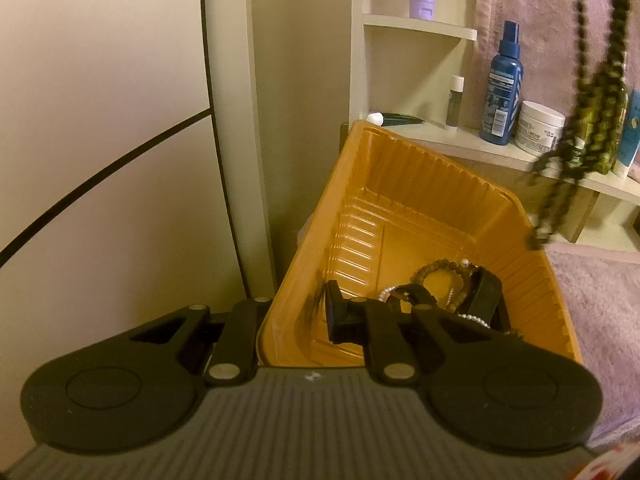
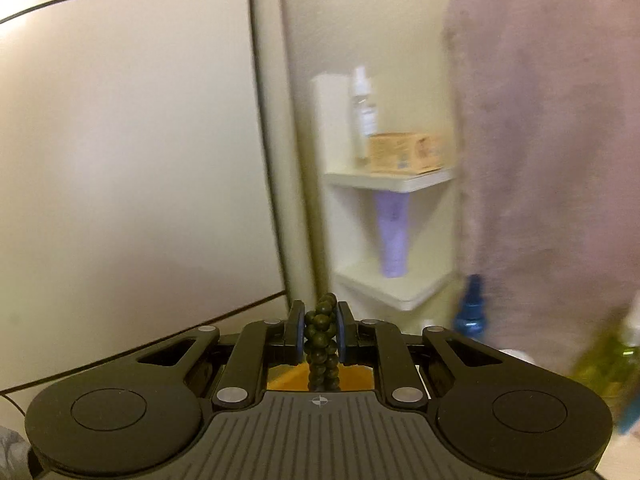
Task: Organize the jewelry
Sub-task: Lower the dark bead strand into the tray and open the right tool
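My left gripper (image 1: pixel 296 316) is shut on the near left wall of an orange plastic tray (image 1: pixel 404 184), one finger inside and one outside, holding it tilted. In the tray lie several pieces of jewelry: a brown bead bracelet (image 1: pixel 436 270), a pearl strand (image 1: pixel 474 320) and a black band (image 1: pixel 486 292). My right gripper (image 2: pixel 319 334) is shut on a dark green bead necklace (image 2: pixel 321 334). The same necklace (image 1: pixel 596 120) hangs blurred in the left wrist view, above and to the right of the tray.
A corner shelf (image 1: pixel 448 136) behind the tray holds a blue spray bottle (image 1: pixel 502 88), a white cream jar (image 1: pixel 540 128) and a small vial (image 1: pixel 454 100). A lilac tube (image 2: pixel 394 236) stands on a higher shelf. Pink towel (image 1: pixel 600 320) lies right; white panel left.
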`<move>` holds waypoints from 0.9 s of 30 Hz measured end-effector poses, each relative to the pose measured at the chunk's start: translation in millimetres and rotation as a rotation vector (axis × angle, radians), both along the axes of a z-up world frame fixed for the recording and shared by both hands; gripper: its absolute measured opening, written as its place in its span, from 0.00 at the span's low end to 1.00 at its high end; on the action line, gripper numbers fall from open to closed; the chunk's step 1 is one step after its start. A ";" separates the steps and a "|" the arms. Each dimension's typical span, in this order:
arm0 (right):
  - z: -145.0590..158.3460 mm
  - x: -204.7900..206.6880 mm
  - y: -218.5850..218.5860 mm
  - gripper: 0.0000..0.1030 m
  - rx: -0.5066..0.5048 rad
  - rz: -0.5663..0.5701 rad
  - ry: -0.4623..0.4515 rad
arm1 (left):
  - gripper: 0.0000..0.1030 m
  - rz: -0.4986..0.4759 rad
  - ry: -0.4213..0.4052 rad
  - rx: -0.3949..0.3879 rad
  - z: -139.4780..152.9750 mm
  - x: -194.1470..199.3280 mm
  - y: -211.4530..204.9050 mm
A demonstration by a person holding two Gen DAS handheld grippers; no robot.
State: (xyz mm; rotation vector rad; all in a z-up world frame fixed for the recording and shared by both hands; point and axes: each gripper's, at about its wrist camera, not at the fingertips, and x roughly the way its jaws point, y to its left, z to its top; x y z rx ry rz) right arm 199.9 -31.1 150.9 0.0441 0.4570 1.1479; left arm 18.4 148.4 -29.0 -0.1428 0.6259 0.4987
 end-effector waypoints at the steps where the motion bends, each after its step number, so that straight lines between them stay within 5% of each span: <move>1: -3.5 -1.3 7.4 0.15 -0.002 0.012 0.007 | 0.13 0.000 0.000 -0.002 -0.1 0.0 0.4; 17: -127.6 1.3 63.8 0.15 -0.150 0.051 0.242 | 0.13 -0.005 0.002 -0.005 -1.1 1.8 2.9; 22: -137.3 8.9 60.8 0.15 -0.115 0.019 0.281 | 0.13 -0.006 0.007 -0.004 -1.5 3.8 3.6; 24: -135.5 10.4 56.6 0.23 -0.109 -0.003 0.285 | 0.13 -0.005 0.008 -0.007 -1.6 4.3 4.1; 26: -133.3 11.7 49.8 0.57 -0.097 -0.026 0.275 | 0.13 -0.003 0.009 -0.010 -2.7 4.4 4.6; 27: -131.3 12.2 46.3 0.59 -0.090 -0.031 0.270 | 0.13 -0.002 0.009 -0.011 -3.0 4.5 5.0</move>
